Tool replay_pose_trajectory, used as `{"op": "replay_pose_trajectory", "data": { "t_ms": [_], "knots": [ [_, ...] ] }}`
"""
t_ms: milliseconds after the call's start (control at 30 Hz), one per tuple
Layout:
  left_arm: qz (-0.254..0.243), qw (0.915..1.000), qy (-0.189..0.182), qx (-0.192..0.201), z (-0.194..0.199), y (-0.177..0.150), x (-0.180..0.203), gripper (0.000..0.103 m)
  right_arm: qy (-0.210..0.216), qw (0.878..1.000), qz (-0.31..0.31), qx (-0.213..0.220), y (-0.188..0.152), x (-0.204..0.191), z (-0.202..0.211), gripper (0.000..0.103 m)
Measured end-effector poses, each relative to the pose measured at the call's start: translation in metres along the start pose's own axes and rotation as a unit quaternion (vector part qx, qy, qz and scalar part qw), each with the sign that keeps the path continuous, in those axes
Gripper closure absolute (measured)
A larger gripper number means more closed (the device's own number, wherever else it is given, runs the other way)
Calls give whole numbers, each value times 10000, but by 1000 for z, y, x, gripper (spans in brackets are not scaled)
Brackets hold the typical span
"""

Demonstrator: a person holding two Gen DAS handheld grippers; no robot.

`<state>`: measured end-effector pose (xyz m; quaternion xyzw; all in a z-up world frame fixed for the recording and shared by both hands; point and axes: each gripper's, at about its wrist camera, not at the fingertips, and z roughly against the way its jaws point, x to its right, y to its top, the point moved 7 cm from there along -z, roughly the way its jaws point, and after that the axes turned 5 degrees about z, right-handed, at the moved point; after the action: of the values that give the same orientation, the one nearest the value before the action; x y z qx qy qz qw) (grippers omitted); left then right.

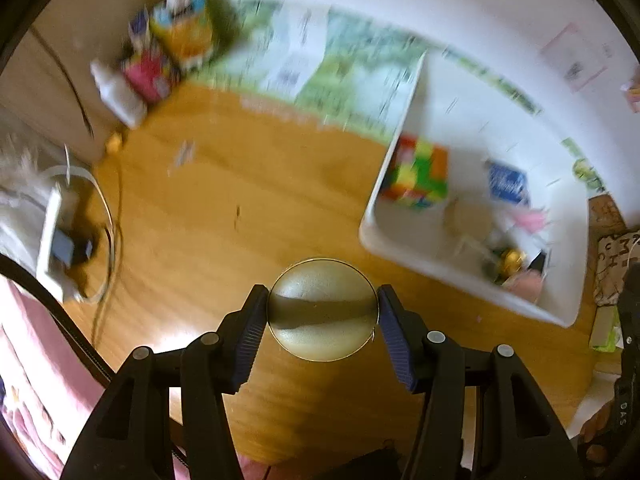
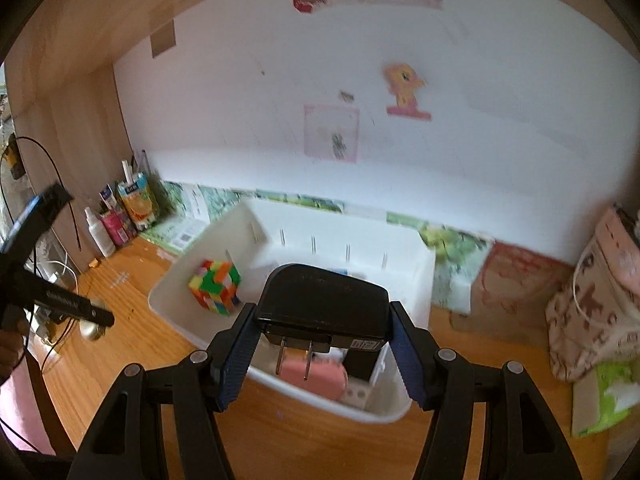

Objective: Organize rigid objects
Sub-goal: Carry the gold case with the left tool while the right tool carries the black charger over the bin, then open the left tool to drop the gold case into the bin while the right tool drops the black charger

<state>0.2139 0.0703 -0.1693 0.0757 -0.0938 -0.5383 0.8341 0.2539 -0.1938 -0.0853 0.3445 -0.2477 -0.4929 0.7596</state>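
My left gripper (image 1: 322,310) is shut on a round gold disc (image 1: 322,309), held above the wooden desk (image 1: 240,220), left of the white bin (image 1: 440,268). My right gripper (image 2: 322,320) is shut on a black plug adapter (image 2: 324,300) with two metal prongs pointing down, held over the white bin (image 2: 288,388). In the bin lie a colourful puzzle cube (image 2: 216,286), a pink item (image 2: 316,376) and a black item (image 2: 362,362). The left gripper (image 2: 94,326) with the gold disc shows at the left edge of the right wrist view.
Bottles and small cartons (image 2: 120,216) stand at the desk's back left corner. Cables and a white box (image 1: 56,232) lie at the left. A patterned bag (image 2: 592,312) and a green pack (image 2: 604,396) sit to the right of the bin. A white wall is behind.
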Motion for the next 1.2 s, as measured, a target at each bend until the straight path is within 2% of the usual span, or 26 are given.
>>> {"op": "replay_pose_trajectory", "data": {
  "t_ms": [200,367,467,633,767,1000,1033,1100,1200],
  "knots": [
    [-336,9979,-282,478,28,23,34,44,62,9996,17,289,24,5,-7,39],
    [-602,9915,-667,937,45,36,66,44,123,9989,-29,448,35,9,-15,39],
    [-779,9860,-897,1170,49,42,87,44,183,9987,-44,464,35,11,-21,39],
    [-1082,9701,-1190,1816,52,45,124,44,270,9985,-185,431,29,16,-32,39],
    [-1273,9626,-1491,1871,41,41,151,44,256,9982,-300,444,21,21,-40,39],
    [-1416,9614,-1542,1785,26,41,166,43,369,9967,-499,518,14,32,-55,37],
    [-1408,9612,-1548,1795,25,41,166,41,380,9967,-541,473,13,33,-58,34],
    [-1420,9602,-1560,1828,27,43,165,29,378,9964,-610,444,10,35,-61,31],
    [-1477,9584,-1703,1750,30,42,163,25,351,9961,-673,449,10,34,-60,26]
  ]
}}
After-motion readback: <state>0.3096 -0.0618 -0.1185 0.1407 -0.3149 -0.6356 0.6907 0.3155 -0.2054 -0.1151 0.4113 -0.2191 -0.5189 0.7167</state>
